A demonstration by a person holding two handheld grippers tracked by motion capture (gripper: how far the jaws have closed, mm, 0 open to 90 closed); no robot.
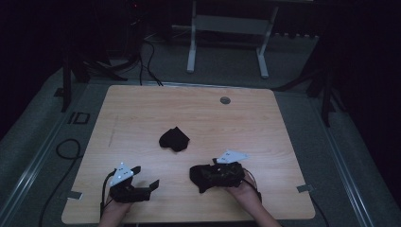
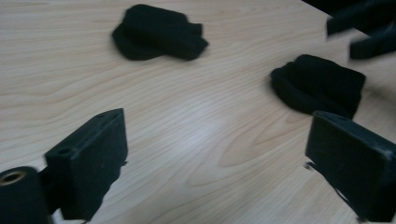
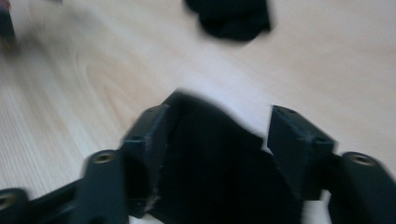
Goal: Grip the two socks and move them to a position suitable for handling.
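Looking at the desk, the right gripper sits low near the front edge with its jaws spread, and a black cloth bundle lies between them, not pinched as far as I can tell. That bundle is right at the right hand — the left gripper, also spread and empty, is off toward the front-left corner, pointing across at it. A second black bundle rests mid-desk, well apart from both.

Right gripper over black cloth; second cloth mid-table
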